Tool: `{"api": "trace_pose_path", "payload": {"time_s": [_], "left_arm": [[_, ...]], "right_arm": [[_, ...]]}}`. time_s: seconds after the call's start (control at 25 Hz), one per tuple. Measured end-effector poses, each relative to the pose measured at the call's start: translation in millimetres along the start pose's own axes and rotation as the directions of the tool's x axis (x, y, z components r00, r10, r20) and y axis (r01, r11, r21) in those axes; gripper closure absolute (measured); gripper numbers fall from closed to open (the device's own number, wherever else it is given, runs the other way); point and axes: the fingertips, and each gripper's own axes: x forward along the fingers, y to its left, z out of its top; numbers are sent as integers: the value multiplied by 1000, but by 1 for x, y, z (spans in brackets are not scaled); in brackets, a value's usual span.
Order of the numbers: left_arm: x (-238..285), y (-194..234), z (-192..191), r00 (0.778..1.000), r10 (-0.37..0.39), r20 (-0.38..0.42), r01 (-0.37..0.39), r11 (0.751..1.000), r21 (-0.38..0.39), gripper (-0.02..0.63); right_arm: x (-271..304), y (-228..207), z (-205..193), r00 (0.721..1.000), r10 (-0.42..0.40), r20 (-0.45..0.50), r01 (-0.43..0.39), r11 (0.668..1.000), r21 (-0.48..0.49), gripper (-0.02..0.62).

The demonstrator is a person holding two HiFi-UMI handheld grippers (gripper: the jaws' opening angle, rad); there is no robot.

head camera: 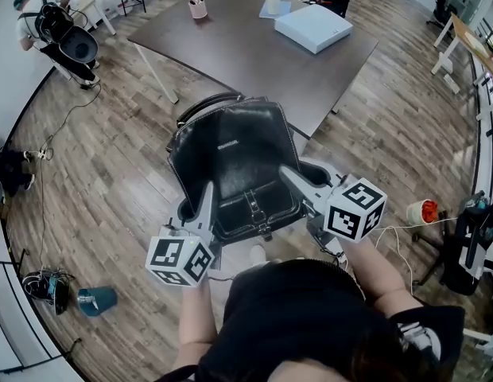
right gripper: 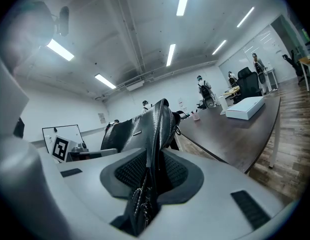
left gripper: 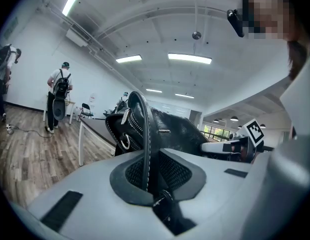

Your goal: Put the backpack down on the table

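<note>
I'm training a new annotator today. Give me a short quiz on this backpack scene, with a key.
1. True or false: the backpack already rests on the table.
2. What is the left gripper shut on? A) a strap of the backpack B) the edge of the table C) nothing
3. Short answer: how many grippers hold the backpack?

Key: 1 false, it is held in the air in front of the table. 2 A. 3 two: the right gripper is shut on it as well.
</note>
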Motion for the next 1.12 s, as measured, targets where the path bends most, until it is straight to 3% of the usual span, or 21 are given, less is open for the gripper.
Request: {"api": "trace_pose_path", "payload": {"time_s": [0.68, 1.12], "left_arm": [[-23, 102, 11, 998, 60, 12, -60, 998, -18, 552], [35, 153, 38, 991, 133, 31, -133, 991, -4, 552]], "right_arm": [[102, 38, -12, 998, 47, -45, -48, 999, -3, 497], [178, -7, 20, 992, 118, -42, -119, 993, -12, 497]]}}
